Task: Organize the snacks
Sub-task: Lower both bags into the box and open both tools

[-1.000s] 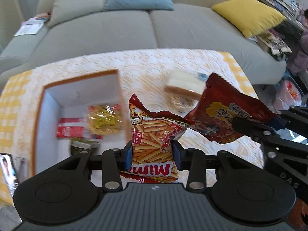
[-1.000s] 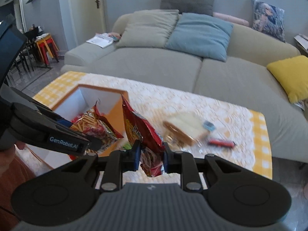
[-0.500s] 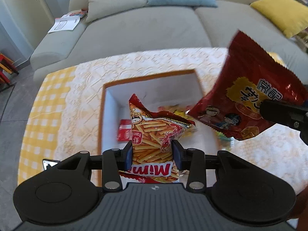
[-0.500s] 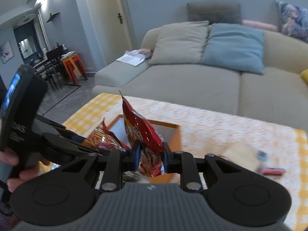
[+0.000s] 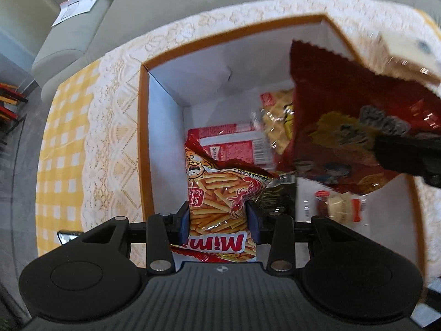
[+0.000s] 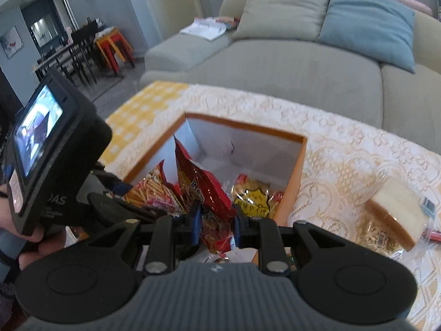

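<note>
My left gripper [image 5: 219,220] is shut on a Mimi prawn-stick bag [image 5: 220,193] and holds it over the near left part of an open orange-rimmed white box [image 5: 143,138]. My right gripper [image 6: 215,220] is shut on a dark red chip bag [image 6: 204,184], also over the box [image 6: 299,165]; the bag shows at the right in the left wrist view [image 5: 344,115]. Inside the box lie a red-and-white packet [image 5: 231,146], a yellow snack bag [image 6: 252,195] and small wrapped items [image 5: 339,207].
The box stands on a table with a lace cloth [image 6: 344,149] over yellow check. A wrapped sandwich [image 6: 399,215] and a small red item [image 6: 435,234] lie to the right of the box. A grey sofa [image 6: 275,63] with cushions stands behind.
Both grippers have moved left from beside the box to over it and lower, each still holding its bag. The box now fills the left wrist view.
</note>
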A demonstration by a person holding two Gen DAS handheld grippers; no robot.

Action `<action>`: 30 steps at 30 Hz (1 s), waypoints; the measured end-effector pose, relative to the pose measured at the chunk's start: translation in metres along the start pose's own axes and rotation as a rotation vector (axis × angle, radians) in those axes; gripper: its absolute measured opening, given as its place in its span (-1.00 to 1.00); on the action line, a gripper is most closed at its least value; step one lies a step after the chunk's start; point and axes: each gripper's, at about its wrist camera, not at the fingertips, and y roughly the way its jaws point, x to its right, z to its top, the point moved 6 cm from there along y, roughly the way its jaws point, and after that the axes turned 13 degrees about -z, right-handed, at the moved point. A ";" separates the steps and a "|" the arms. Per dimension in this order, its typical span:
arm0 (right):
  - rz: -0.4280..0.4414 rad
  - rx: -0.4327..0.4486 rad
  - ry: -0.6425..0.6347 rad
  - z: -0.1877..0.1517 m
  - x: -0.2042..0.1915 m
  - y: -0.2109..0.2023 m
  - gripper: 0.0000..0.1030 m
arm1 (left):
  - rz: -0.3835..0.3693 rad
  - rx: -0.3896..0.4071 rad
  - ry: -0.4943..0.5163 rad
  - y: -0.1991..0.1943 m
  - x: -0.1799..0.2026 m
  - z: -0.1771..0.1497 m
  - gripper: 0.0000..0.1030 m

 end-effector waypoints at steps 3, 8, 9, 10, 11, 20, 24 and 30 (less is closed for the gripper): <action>-0.010 -0.023 -0.009 -0.002 0.001 0.009 -0.60 | 0.023 -0.031 0.022 0.014 -0.001 0.001 -0.10; -0.009 -0.053 -0.018 -0.003 0.001 0.022 -0.60 | 0.028 -0.049 0.026 0.030 -0.005 0.003 0.03; -0.008 -0.059 -0.021 -0.003 0.002 0.025 -0.60 | 0.030 -0.051 0.025 0.032 -0.007 0.002 0.03; -0.009 -0.063 -0.024 -0.003 0.002 0.027 -0.60 | 0.027 -0.051 0.024 0.034 -0.009 0.002 0.03; -0.010 -0.068 -0.028 -0.003 0.002 0.030 -0.60 | 0.023 -0.046 0.024 0.034 -0.010 0.001 0.03; -0.011 -0.145 -0.058 -0.007 0.003 0.049 -0.60 | -0.025 0.059 -0.006 -0.002 -0.013 0.004 0.15; -0.020 -0.178 -0.085 -0.007 0.000 0.056 -0.60 | -0.030 0.065 -0.017 -0.011 -0.015 0.002 0.14; -0.027 -0.215 -0.110 -0.007 -0.004 0.065 -0.59 | -0.028 0.047 -0.034 -0.018 -0.014 -0.004 -0.35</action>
